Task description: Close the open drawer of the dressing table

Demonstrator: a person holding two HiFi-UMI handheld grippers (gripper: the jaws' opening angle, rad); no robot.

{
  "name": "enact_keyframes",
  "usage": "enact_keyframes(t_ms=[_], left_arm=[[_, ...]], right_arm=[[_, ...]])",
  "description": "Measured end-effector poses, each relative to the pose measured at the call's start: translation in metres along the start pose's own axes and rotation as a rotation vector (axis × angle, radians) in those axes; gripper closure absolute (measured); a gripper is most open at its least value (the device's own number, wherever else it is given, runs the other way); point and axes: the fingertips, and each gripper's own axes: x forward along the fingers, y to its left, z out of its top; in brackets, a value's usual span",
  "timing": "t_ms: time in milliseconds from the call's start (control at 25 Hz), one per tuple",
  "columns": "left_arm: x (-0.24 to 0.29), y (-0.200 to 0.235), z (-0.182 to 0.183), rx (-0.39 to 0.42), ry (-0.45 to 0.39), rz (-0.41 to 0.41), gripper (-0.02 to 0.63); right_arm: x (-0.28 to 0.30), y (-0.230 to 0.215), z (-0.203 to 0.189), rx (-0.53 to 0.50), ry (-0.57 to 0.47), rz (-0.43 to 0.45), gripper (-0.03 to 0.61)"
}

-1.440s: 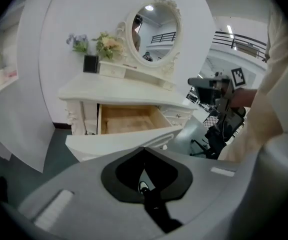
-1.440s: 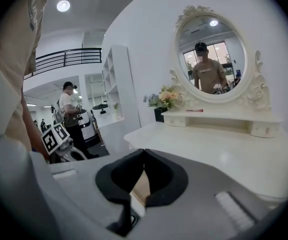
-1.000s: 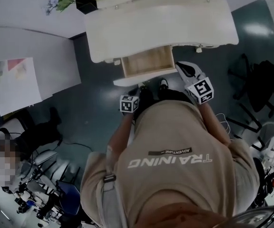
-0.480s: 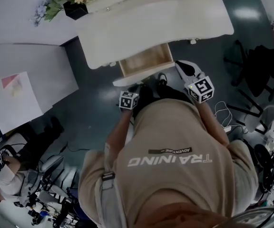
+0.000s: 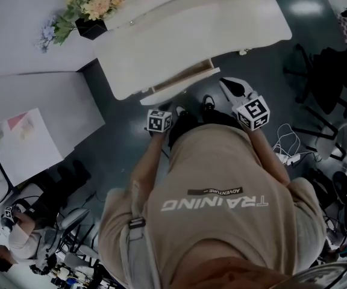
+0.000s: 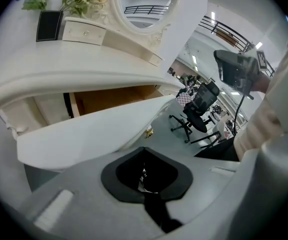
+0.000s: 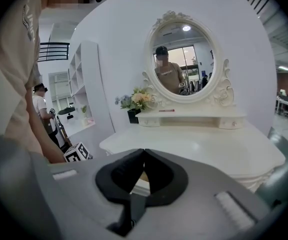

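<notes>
The white dressing table [image 5: 191,23] stands at the top of the head view. Its drawer [image 5: 182,78] sticks out only a little under the tabletop. In the left gripper view the white drawer front [image 6: 94,129] fills the middle, with a strip of wooden inside [image 6: 114,96] showing above it. My left gripper [image 5: 159,114] is shut and empty, its tips [image 6: 144,150] right at the drawer front; whether they touch it is hidden. My right gripper [image 5: 237,90] is shut and empty, held to the right of the drawer and apart from it, facing the table's oval mirror [image 7: 181,61].
A flower pot [image 5: 89,8] stands on the table's left end. A white cabinet [image 5: 35,95] is on the left. Black office chairs [image 5: 324,65] and floor cables [image 5: 285,155] are on the right. A person sits at the lower left [image 5: 23,236].
The drawer has slid most of the way into the table. My left gripper has moved forward with its front. The right gripper has stayed about where it was.
</notes>
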Motion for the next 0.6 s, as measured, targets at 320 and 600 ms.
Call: enact_keyframes(t_ms=[320,600], left_arm=[[0.007,0.038,0.047,0.002,-0.046,0.041,0.607],[0.015,0.059,0.069,-0.037,-0.082,0.098,0.607]], right_arm=[[0.007,-0.010,0.004,-0.014,0.013,-0.010,0.574],[-0.007,-0.020,-0.003,-0.028,0.028,-0.016,0.574]])
